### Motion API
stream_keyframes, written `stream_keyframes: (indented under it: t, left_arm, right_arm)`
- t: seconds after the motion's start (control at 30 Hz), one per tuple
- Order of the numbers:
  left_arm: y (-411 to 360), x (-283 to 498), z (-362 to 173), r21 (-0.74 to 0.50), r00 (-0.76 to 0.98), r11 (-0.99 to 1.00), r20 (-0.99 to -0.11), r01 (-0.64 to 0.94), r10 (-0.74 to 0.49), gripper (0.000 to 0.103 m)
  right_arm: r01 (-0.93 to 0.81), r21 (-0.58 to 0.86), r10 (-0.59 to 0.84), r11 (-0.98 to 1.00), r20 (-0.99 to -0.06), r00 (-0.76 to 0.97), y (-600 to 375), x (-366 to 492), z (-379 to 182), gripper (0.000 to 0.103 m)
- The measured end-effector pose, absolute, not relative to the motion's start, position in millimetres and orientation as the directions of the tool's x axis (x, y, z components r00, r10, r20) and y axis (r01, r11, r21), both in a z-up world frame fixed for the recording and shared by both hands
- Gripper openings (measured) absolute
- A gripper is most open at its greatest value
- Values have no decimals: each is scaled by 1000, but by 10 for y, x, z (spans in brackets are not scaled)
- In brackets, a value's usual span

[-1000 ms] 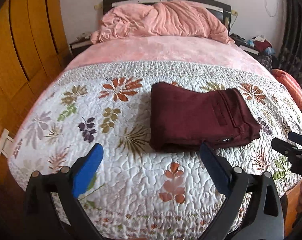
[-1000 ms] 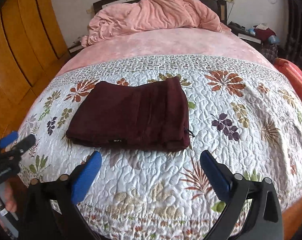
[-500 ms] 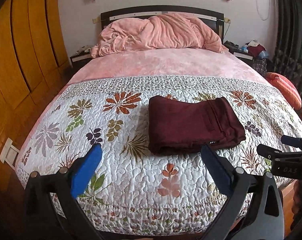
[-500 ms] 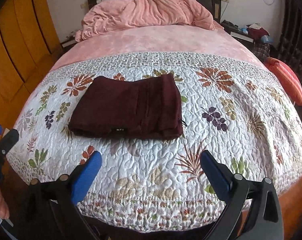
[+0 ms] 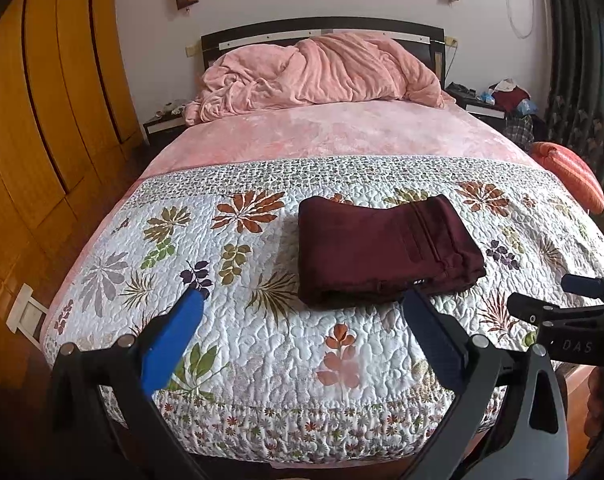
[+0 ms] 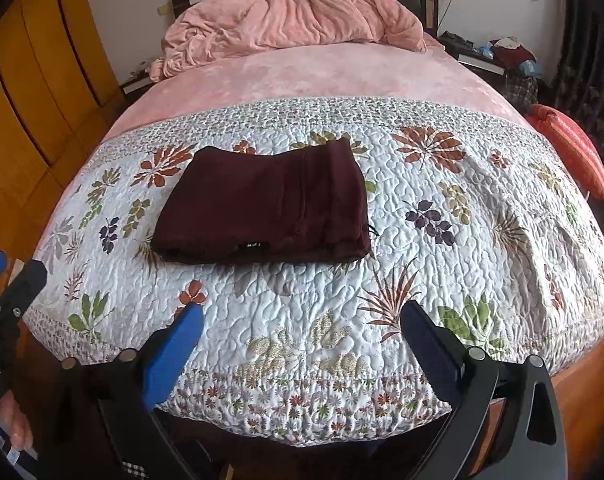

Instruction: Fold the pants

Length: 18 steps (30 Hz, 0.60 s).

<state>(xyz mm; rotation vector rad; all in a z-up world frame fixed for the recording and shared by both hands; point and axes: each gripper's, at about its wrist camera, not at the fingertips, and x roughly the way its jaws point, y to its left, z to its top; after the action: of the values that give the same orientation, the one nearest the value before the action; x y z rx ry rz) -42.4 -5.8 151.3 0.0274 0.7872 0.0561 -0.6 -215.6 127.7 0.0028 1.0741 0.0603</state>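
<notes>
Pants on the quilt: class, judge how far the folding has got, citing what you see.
Done: the maroon pants lie as a compact folded rectangle on the floral quilt. In hand: nothing; the left gripper and right gripper are open, clear of the cloth. Left: seemingly nothing.

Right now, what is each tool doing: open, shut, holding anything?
Left tool: open, empty, short of the folded pants.
Right tool: open, empty.
</notes>
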Motion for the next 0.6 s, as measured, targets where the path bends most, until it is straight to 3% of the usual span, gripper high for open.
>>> stream_keyframes:
  t: [0.6]
  left_arm:
    - [-25,-277,1181,48,626,997,-777,-53,71,100]
  right_arm:
    - [-27,27,36,999,-896,443,-2149,66,1077,99]
